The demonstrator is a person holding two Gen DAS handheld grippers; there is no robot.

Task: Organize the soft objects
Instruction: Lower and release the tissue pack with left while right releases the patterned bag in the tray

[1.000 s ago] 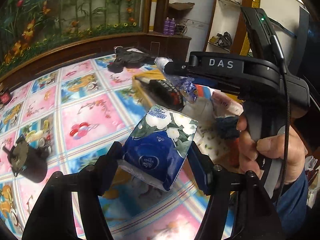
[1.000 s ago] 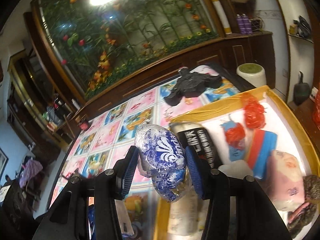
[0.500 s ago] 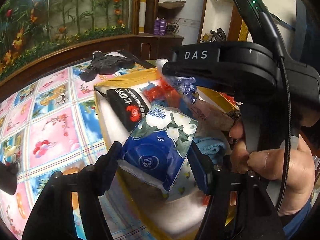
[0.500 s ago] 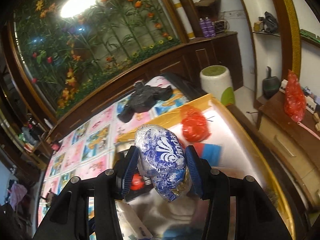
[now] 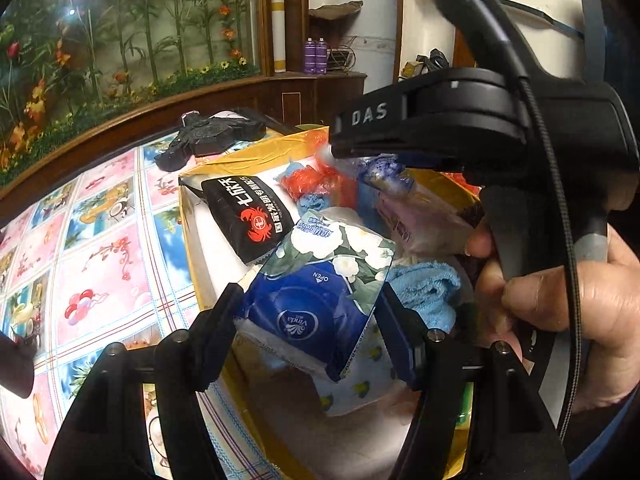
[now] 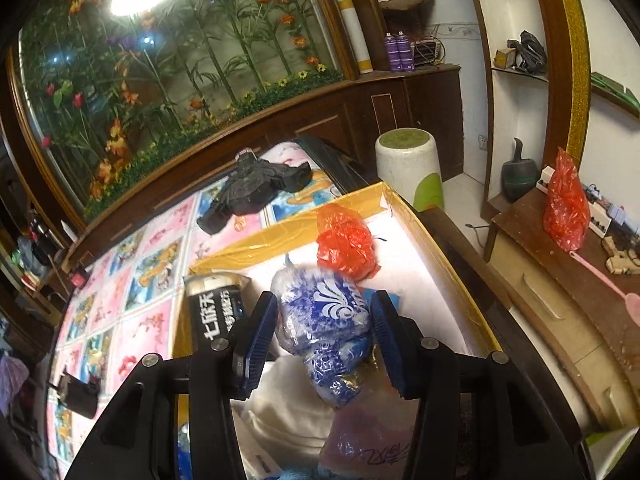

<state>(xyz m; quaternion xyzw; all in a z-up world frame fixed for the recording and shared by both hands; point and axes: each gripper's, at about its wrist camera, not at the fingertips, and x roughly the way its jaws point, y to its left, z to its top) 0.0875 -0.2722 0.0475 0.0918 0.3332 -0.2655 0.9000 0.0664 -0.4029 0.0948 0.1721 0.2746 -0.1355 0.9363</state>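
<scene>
The left tongs (image 5: 312,312) are closed partway on a blue tissue pack (image 5: 316,292) with white flowers, both pads pressing its sides. The pack hangs above the near end of a gold-rimmed box (image 5: 188,216) that sits on a surface (image 5: 100,264) covered with a patterned cloth.

The right tongs (image 6: 324,324) grip a crumpled blue-and-white bag (image 6: 324,320), which bulges out between the blue ribbed pads and droops below them. That bag is held over the middle of the box (image 6: 436,248). In the left view the right tongs (image 5: 340,148) reach in from the right, a hand (image 5: 560,292) wrapped round their handle, with the bag (image 5: 384,172) at their tip above the box.

Inside the box, a black pouch (image 5: 248,216) with a red crab print lies against the left wall. A red plastic bag (image 6: 346,242) sits near the far end. A light blue cloth (image 5: 424,284) lies toward the right side, just beside the tissue pack, and a pinkish wrapped bundle (image 5: 424,224) lies beyond it. A white cloth with small yellow marks (image 5: 356,384) lies at the near end, under the tissue pack.

Beyond the box's far left corner, a black object (image 6: 252,188) lies on the surface. A white stool with a green top (image 6: 408,164) stands on the floor past the box's far end.
</scene>
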